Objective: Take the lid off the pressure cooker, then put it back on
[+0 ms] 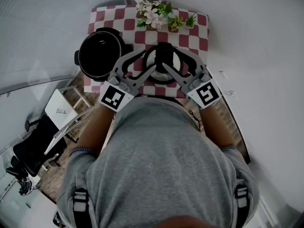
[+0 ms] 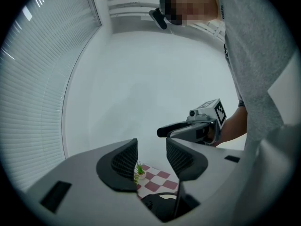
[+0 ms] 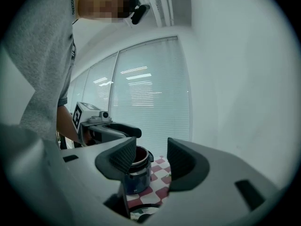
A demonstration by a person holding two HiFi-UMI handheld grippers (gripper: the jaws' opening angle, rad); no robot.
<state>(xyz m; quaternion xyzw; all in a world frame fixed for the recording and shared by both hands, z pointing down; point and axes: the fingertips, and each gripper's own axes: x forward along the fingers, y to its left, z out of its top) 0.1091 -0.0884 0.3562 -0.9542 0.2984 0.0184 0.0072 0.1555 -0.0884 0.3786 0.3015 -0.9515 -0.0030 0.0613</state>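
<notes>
The open pressure cooker pot [image 1: 99, 55] stands at the left of the checkered table, its dark inside showing. Its silver lid [image 1: 165, 56], with a black handle, lies to the right of the pot at the cloth's middle. My left gripper [image 1: 148, 71] and right gripper [image 1: 170, 71] meet tip to tip over the lid's near side. In the left gripper view the jaws [image 2: 151, 157] stand apart with nothing between the pads, and the lid [image 2: 162, 205] is below them. The right gripper [image 3: 151, 157] is likewise open, above the lid [image 3: 141, 214] and facing the pot [image 3: 135, 173].
A red-and-white checkered cloth [image 1: 194, 37] covers the small table. Pink flowers [image 1: 153, 13] and small potted plants [image 1: 183, 22] stand along its far edge. A black office chair [image 1: 33, 146] stands on the floor at the lower left. White walls and window blinds surround the table.
</notes>
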